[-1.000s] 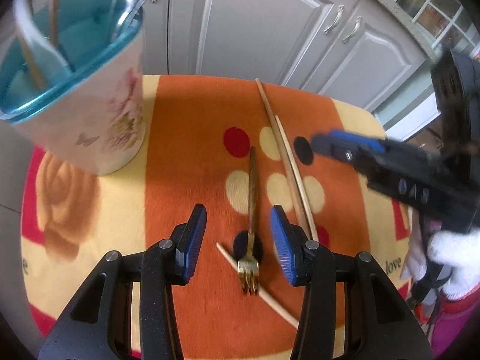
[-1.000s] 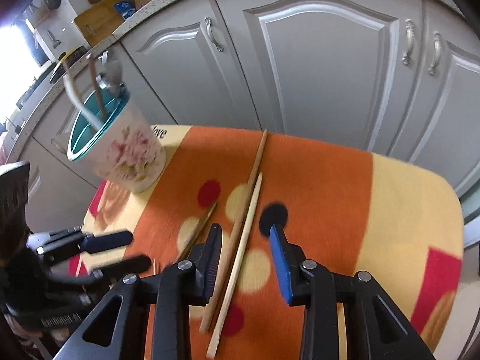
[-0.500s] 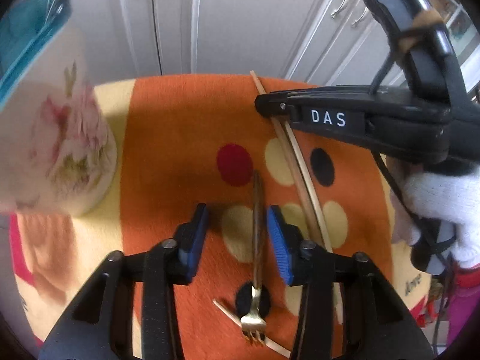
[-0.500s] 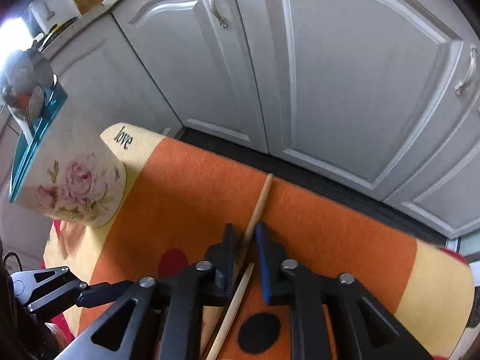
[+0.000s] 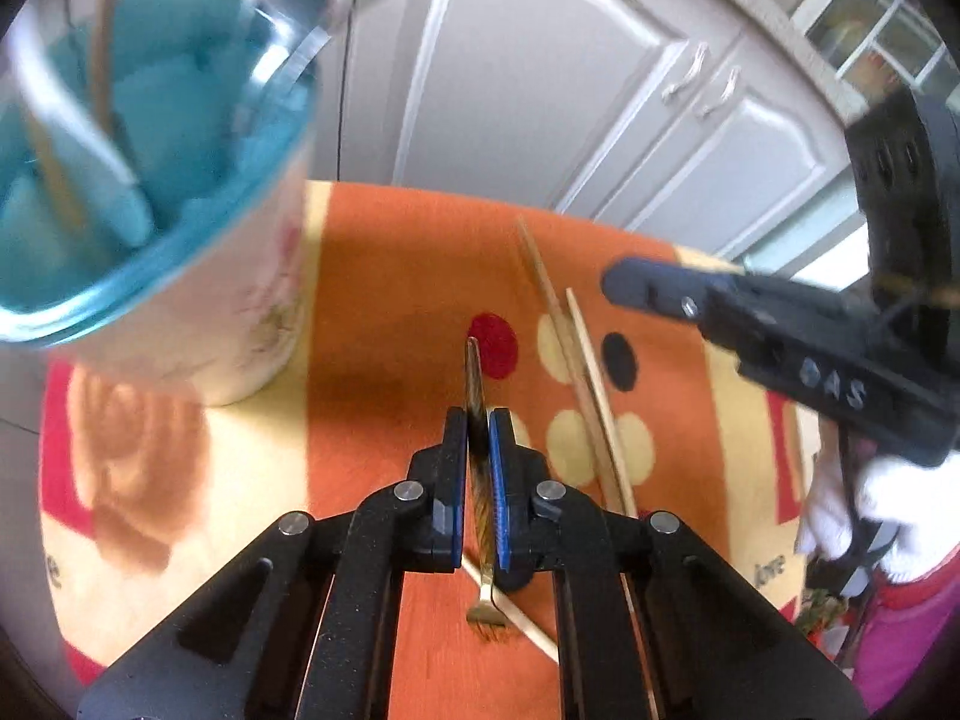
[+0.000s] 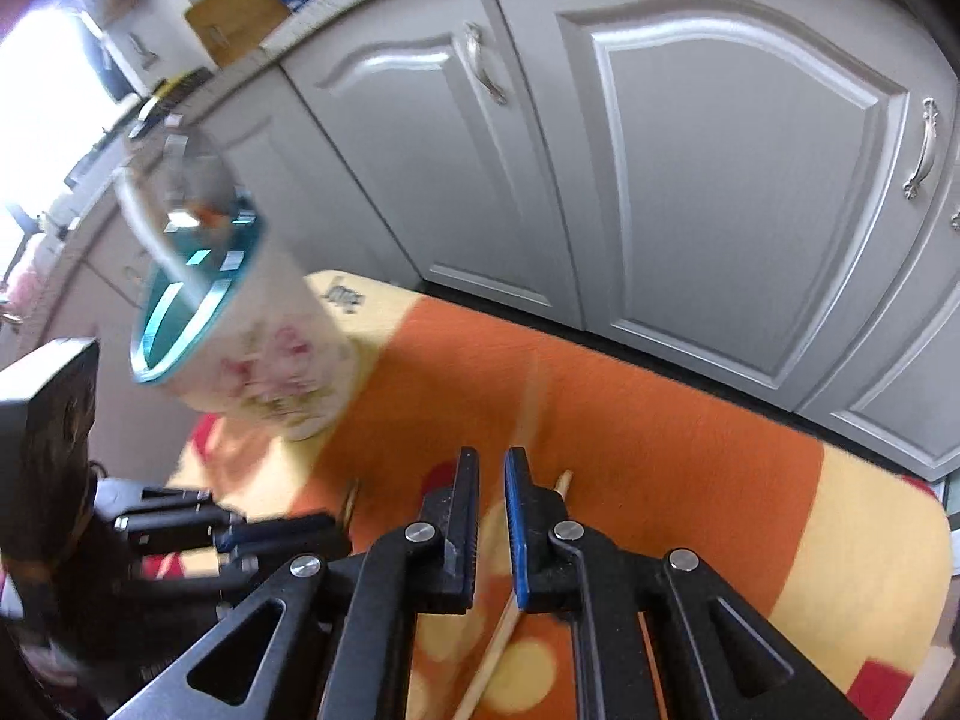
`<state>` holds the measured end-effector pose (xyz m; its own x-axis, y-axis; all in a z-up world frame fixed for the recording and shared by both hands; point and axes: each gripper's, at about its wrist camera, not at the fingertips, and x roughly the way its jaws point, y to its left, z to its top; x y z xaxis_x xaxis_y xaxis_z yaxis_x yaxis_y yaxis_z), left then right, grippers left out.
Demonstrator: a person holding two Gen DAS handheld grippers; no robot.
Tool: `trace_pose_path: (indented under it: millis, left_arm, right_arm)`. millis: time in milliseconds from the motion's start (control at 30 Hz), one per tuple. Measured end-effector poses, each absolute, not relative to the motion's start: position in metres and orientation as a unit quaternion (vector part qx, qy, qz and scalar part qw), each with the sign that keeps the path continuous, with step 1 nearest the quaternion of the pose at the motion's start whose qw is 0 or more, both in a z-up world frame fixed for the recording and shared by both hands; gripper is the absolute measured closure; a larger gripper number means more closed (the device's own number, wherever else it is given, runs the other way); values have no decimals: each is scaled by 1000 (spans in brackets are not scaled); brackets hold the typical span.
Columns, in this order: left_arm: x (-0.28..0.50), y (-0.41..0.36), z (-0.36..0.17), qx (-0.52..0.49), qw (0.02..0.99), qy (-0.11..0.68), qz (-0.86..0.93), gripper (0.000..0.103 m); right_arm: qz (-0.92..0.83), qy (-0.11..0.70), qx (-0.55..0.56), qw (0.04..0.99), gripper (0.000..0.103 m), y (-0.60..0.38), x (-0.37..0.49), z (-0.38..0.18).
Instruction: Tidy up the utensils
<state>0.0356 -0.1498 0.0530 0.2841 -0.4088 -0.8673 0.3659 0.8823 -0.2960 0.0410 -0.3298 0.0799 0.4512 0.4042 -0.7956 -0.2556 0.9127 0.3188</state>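
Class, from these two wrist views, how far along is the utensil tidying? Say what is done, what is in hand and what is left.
Done: several utensils stand in the floral holder. In hand: the left gripper is shut on the gold fork. Left: two chopsticks lie on the mat, and a third chopstick lies under the fork's tines. The right gripper has its jaws nearly closed; whether it grips anything is unclear.

"DAS" on right tongs [image 5: 651, 291] arm; "love" on cloth [image 5: 390, 276].
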Motion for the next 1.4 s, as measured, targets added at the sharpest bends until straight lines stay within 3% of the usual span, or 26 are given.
trace_pose_path:
  millis: [267, 333, 433, 533, 567, 667, 1400]
  left_arm:
    - [23, -117, 70, -35, 811, 534, -235, 97]
    - [16, -120, 74, -40, 813, 530, -239, 97]
    - [-3, -117, 82, -45, 814, 527, -241, 97]
    - [-6, -107, 86, -54, 811, 530, -243, 97]
    - [-4, -110, 86, -55, 811, 530, -242, 97]
    - [-4, -108, 89, -57, 814, 526, -240, 97]
    - [-30, -62, 154, -60, 846, 478, -230, 97]
  right_arm:
    - [156, 492, 58, 854, 95, -324, 32, 73]
    - [138, 501, 63, 852, 92, -325, 44, 63]
    - [132, 524, 42, 841, 75, -317, 67, 45]
    - [117, 549, -4, 827, 73, -304, 84, 27]
    - [113, 549, -21, 828, 74, -300, 87, 23]
    - [130, 554, -15, 823, 96, -297, 91, 24]
    - [205, 420, 52, 883, 97, -321, -57, 170]
